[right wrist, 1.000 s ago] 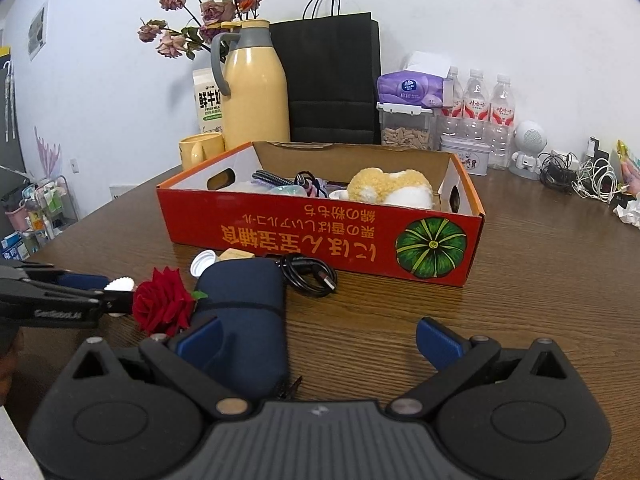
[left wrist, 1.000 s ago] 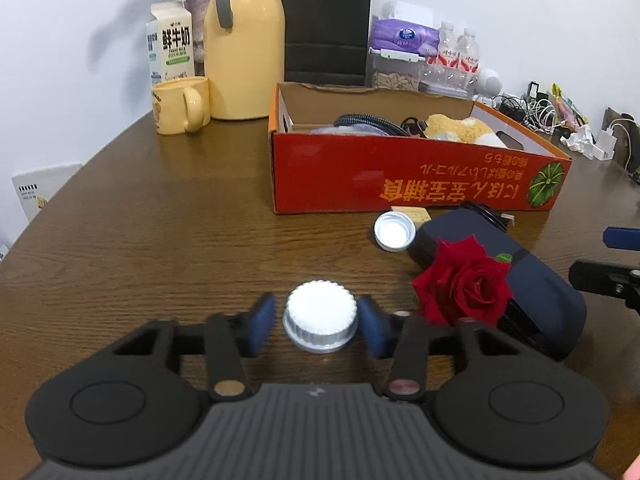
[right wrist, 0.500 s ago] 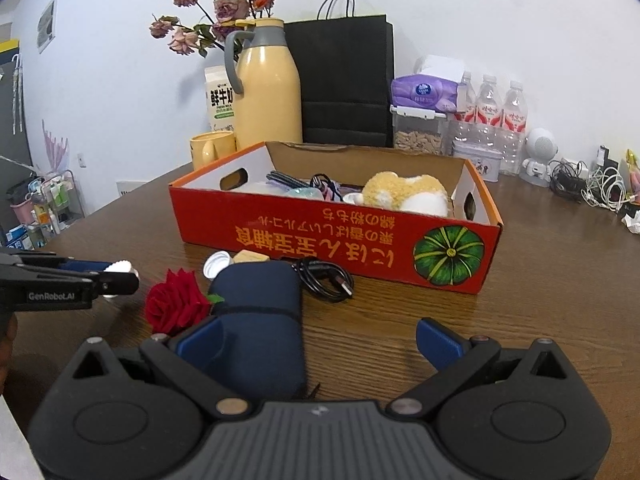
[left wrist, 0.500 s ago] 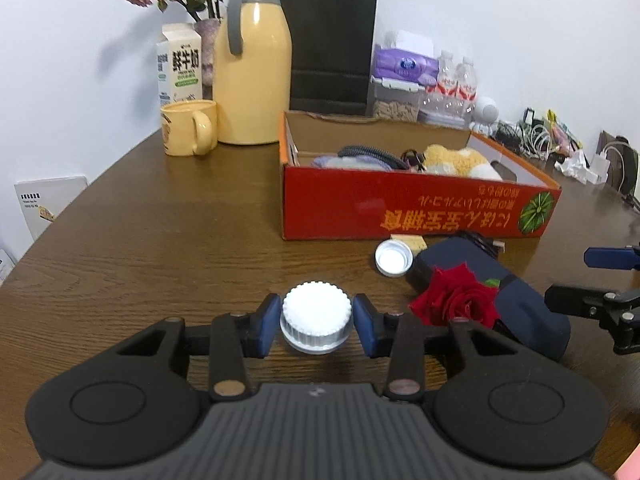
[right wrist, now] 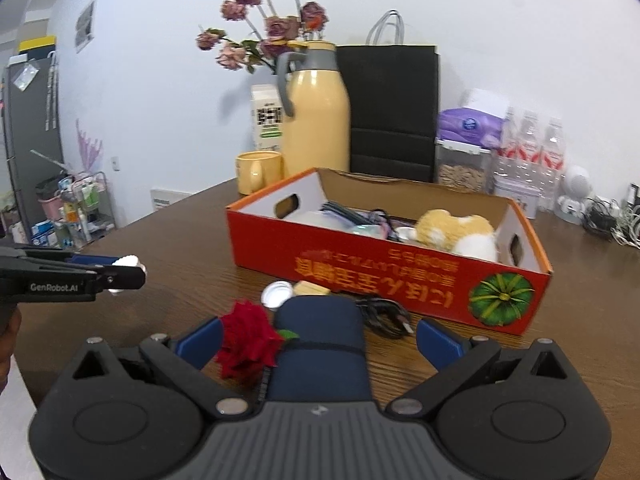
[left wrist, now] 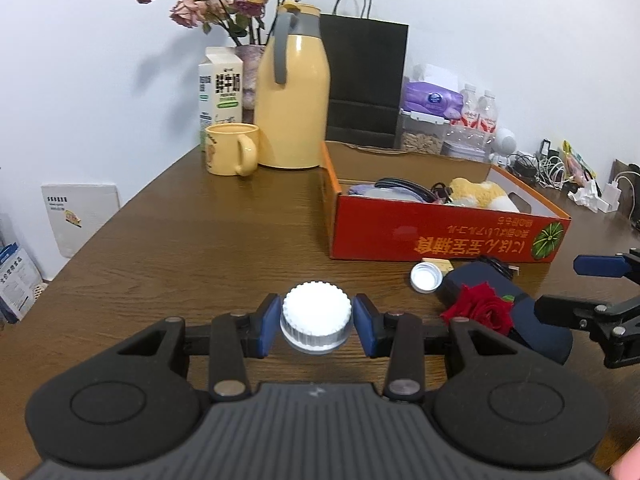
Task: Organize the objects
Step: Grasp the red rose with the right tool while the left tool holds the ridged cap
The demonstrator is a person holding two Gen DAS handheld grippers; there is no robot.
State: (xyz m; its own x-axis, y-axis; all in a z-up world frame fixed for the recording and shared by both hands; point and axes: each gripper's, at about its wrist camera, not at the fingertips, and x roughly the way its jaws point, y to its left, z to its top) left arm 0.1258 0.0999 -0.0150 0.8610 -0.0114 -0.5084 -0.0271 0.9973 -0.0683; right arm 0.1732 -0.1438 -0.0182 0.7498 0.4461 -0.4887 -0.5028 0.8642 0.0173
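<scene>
We hold the left tool [left wrist: 317, 322] closed on a white ribbed cap [left wrist: 316, 316], its blue pads pressed against the cap's two sides, the cap lifted above the brown desk [left wrist: 200, 248]. From the right wrist view the same cap shows at nine o'clock as a white edge between the left tool's fingers.

Our right tool [right wrist: 318, 338] stands wide, nothing gripped. Between its fingers lies a navy pouch [right wrist: 320, 348], with a red rose [right wrist: 248, 340] resting against the pouch's nine o'clock side, just inside the left finger. We cannot tell whether either finger touches them.

At twelve o'clock of the pouch, on the desk, sit a small upturned white lid [right wrist: 276, 294] and a pale yellowish block [right wrist: 312, 289] touching it, and a black cable [right wrist: 382, 314] coils at one o'clock. Just beyond them stands the red cardboard box [right wrist: 380, 276], open at the top, holding a yellow and white plush toy [right wrist: 456, 232] and a tangle of cords and packets.

Farther back, at eleven o'clock of the box, are a yellow mug [right wrist: 256, 170], a yellow thermos jug [right wrist: 316, 120], a milk carton [right wrist: 266, 118] and dried roses [right wrist: 264, 24]. A black paper bag [right wrist: 394, 108] stands behind the box.
</scene>
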